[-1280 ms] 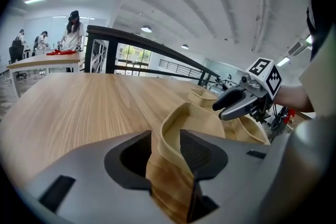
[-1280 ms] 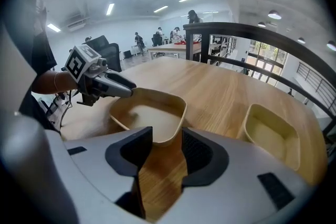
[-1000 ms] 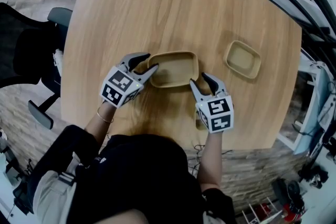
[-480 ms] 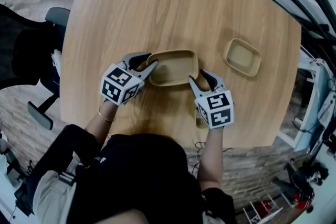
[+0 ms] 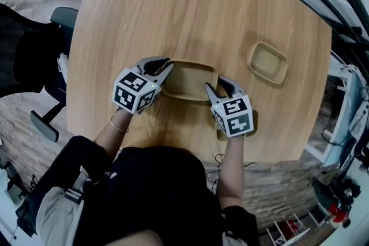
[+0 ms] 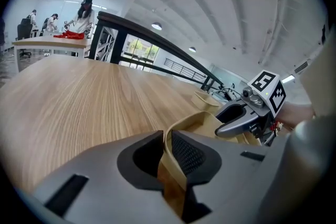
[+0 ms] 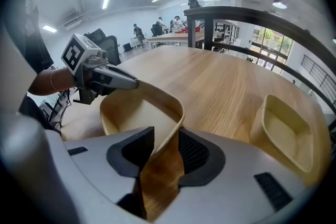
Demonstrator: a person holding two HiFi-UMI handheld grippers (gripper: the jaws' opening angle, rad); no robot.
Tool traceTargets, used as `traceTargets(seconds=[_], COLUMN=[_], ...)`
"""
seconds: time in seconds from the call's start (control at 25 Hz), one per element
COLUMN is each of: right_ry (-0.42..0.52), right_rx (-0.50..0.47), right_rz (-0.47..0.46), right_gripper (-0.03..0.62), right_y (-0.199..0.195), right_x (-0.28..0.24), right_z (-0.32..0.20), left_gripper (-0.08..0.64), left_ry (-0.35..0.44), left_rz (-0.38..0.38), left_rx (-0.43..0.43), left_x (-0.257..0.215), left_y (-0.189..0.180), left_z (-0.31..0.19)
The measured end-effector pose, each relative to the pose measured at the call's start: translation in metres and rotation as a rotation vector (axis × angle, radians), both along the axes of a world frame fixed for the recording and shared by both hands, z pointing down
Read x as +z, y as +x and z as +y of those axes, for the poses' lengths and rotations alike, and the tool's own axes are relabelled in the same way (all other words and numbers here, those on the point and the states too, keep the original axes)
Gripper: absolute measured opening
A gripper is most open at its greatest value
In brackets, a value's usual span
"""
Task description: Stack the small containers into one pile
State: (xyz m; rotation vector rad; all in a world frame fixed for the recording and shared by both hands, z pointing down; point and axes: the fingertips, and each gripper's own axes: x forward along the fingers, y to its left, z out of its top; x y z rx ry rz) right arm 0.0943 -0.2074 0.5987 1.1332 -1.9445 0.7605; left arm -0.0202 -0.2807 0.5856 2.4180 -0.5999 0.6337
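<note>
Head view | L gripper (image 5: pixel 165 67): jaws just closing, pinch big container (image 5: pixel 187 79) left rim | R gripper (image 5: pixel 215 84): jaws narrowing, apart, right rim btwn pads

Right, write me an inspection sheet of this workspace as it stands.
Surface: wooden table.
Job's things: large tan container between the two tools; small tan container apart to its right, not stacked.
Clutter: nothing seen.
Grippers: left tool clamped on the large container's left rim, its jaws having just closed in; right tool astride the right corner rim, its jaws just closing, pads not yet pressing.
Cables: what look like thin wires below the table's near edge.
Surroundings: black office chair at left; dark railing past the table; people at a far table.
</note>
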Motion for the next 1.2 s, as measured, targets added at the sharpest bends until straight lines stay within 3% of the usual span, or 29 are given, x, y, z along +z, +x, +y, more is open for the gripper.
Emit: traceTargets(seconds=[0.4, 1.2], right_ry=[0.015, 0.117], right_rx=[0.056, 0.142], right_rz=[-0.003, 0.042], right_gripper=[0.099, 0.058], right_y=[0.003, 0.013], right_x=[-0.009, -0.066], right_z=[-0.004, 0.021], left_gripper=[0.052, 0.054], left_ry=[-0.007, -0.007], left_rz=[-0.034, 0.057], left_rx=[0.026, 0.107], left_x=[-0.008, -0.060], left_y=[-0.002, 0.000], left_z=[0.004, 0.041])
